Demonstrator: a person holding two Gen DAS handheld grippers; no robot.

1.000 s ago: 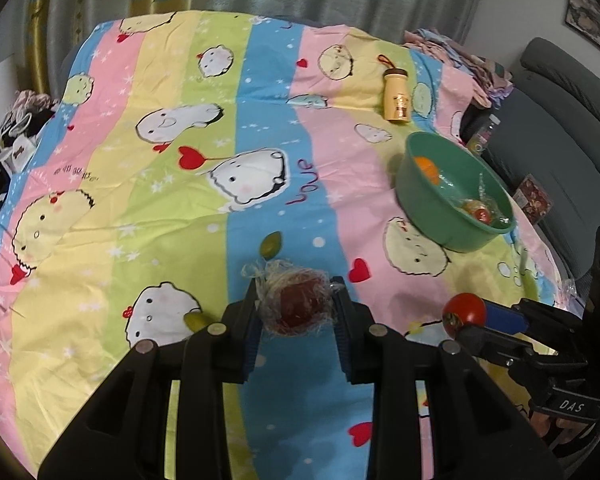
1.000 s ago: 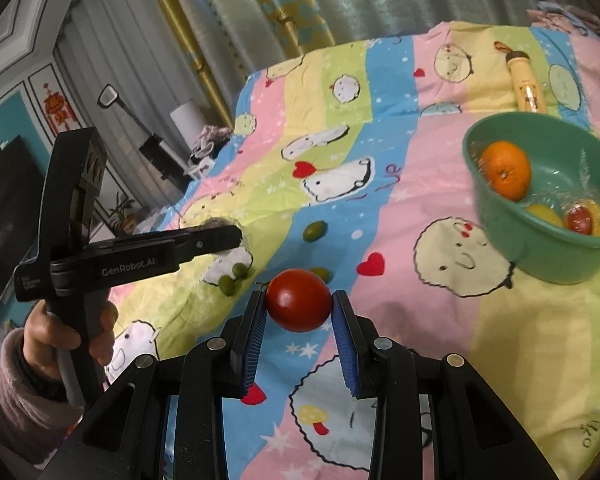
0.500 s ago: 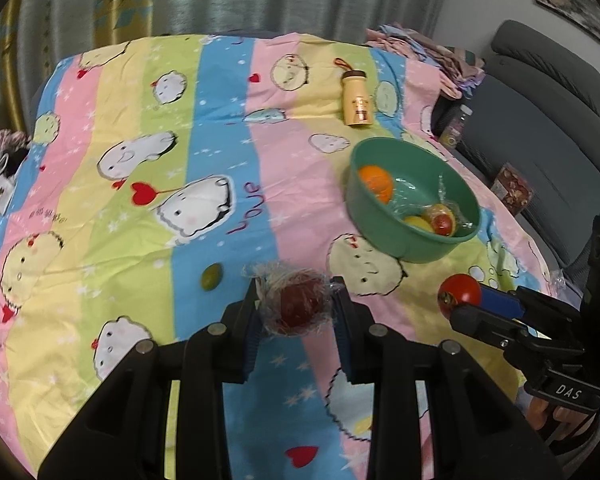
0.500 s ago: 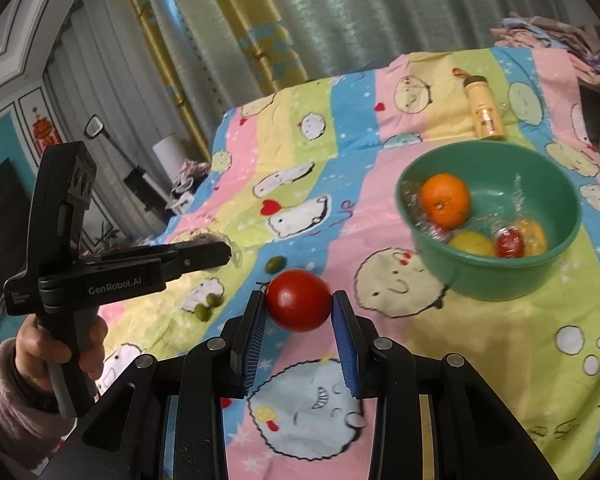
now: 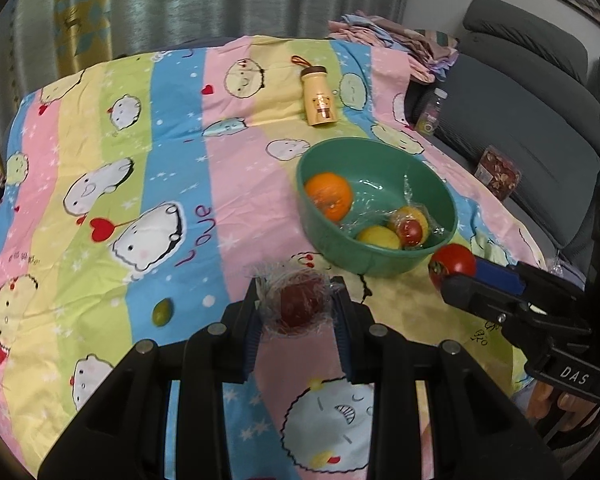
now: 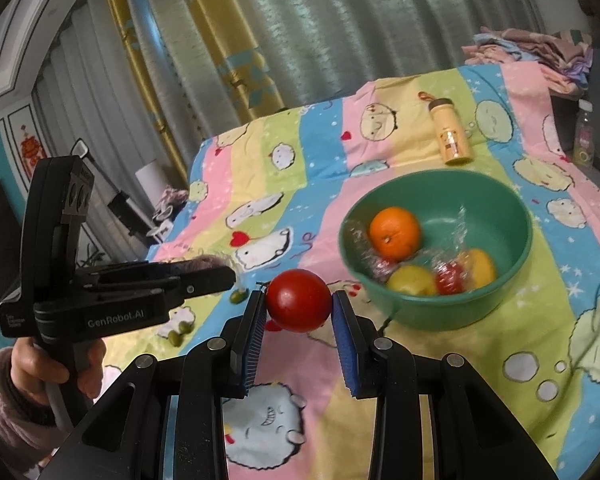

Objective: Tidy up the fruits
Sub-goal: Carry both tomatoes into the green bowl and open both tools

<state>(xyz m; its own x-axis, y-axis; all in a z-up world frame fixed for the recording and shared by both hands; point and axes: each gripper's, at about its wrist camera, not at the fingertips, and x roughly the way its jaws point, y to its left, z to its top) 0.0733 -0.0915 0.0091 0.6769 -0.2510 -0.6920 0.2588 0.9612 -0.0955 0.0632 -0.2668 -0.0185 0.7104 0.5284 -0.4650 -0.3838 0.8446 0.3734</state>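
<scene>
My left gripper (image 5: 298,310) is shut on a dark red fruit wrapped in clear film (image 5: 299,306), held above the striped cartoon cloth, just short of the green bowl (image 5: 380,258). My right gripper (image 6: 299,300) is shut on a red tomato (image 6: 299,299), also held above the cloth, to the left of the bowl (image 6: 452,312). The bowl holds an orange (image 6: 395,233), a yellow fruit (image 6: 410,280), and wrapped fruits (image 6: 450,282). In the left wrist view the right gripper with its tomato (image 5: 453,263) is at the bowl's right side.
A small green fruit (image 5: 163,311) lies on the cloth left of my left gripper; more green fruits (image 6: 180,332) lie further left. A yellow bottle (image 5: 319,96) lies behind the bowl. A grey sofa (image 5: 540,128) and folded clothes (image 5: 396,38) stand to the right.
Both grippers have moved toward the green bowl with their fruits still held. The bowl now appears larger and closer in both views.
</scene>
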